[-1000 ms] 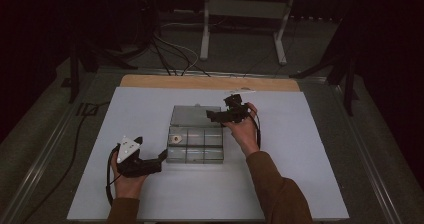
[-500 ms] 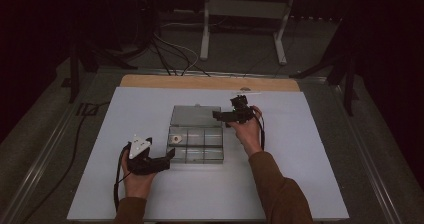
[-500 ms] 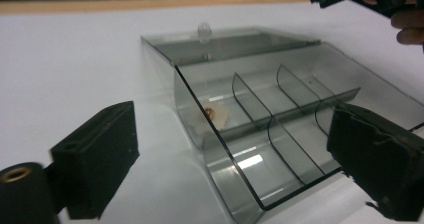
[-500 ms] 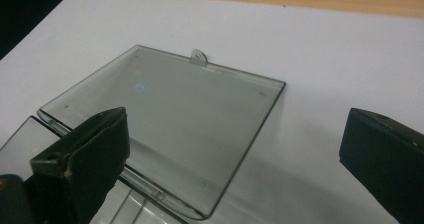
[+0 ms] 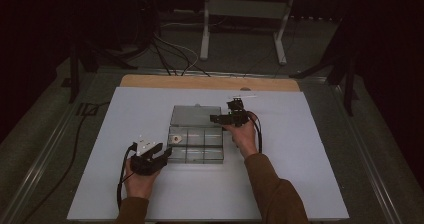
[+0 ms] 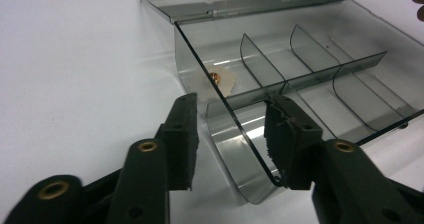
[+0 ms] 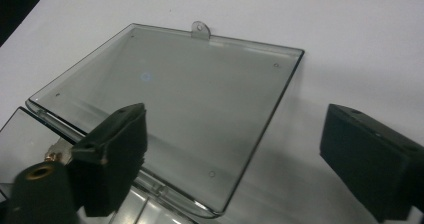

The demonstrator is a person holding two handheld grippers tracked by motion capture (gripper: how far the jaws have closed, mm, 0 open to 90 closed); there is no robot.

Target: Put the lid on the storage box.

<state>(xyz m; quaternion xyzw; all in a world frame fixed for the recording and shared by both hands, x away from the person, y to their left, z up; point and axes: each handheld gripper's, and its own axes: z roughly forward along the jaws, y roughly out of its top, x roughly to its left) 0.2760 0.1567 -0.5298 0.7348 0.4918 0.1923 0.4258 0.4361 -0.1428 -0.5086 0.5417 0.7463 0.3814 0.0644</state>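
The clear box (image 5: 196, 143) sits mid-table, lid (image 5: 195, 116) flat at 12 o'clock. The left claw (image 6: 231, 139) has just been closing around the box's corner wall, not squeezing yet. The right claw (image 7: 230, 154) hangs open over the lid.

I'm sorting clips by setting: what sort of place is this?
Likely a lab or recording studio: a white-topped table in a dark room, cables on the floor, a metal stand behind.
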